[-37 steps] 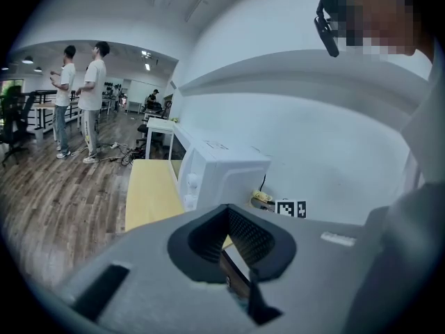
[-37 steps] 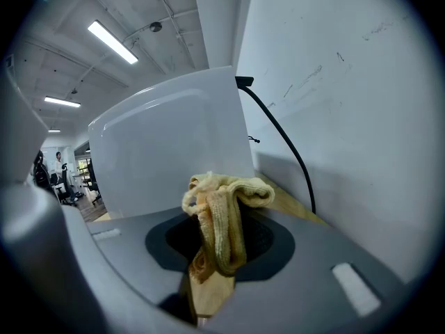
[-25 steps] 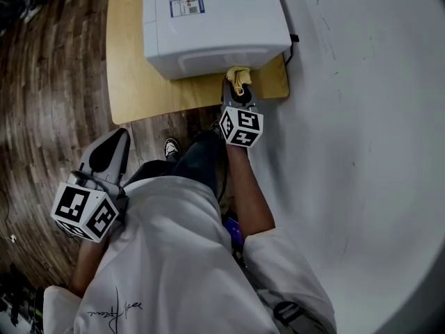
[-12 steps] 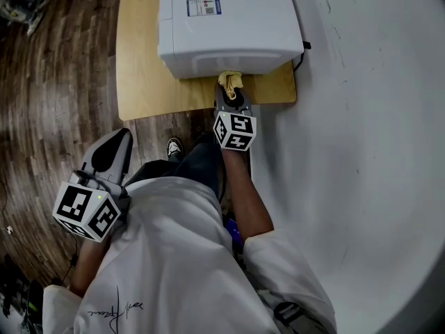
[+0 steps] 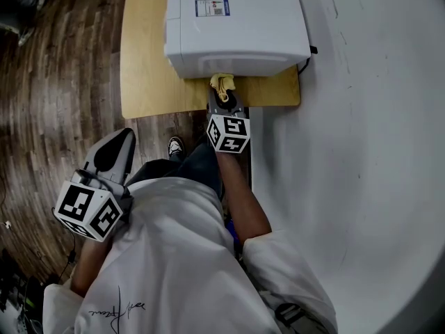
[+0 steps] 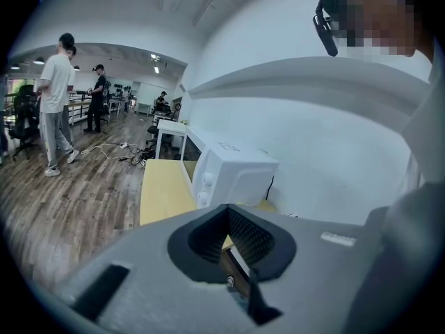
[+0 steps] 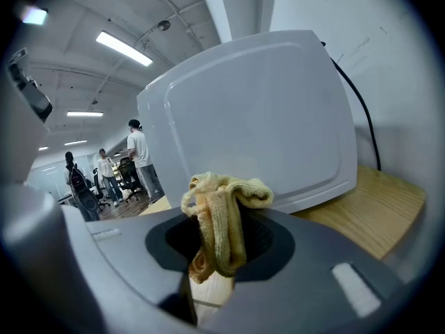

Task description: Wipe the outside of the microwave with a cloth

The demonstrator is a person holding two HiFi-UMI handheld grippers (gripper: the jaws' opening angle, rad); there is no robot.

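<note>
1. The right gripper (image 5: 224, 97) was clenched on a bunched yellow knitted cloth (image 5: 222, 85), its jaws closed on the wad with the top poking out ahead.
2. Over the last second it had slid leftward along the near side panel of the white box-shaped microwave (image 5: 236, 26) — from nearer the cabled rear corner to about the middle. The cloth looked to be against the panel the whole way.
3. I took that for a wiping stroke under way on this one side; the other faces probably remained to be wiped.
4. The microwave sat on a light wooden tabletop (image 5: 146, 61) beside a white wall.
5. The left gripper (image 5: 119, 141) hung low by the person's hip — jaws together, holding nothing, well apart from the microwave.
</note>
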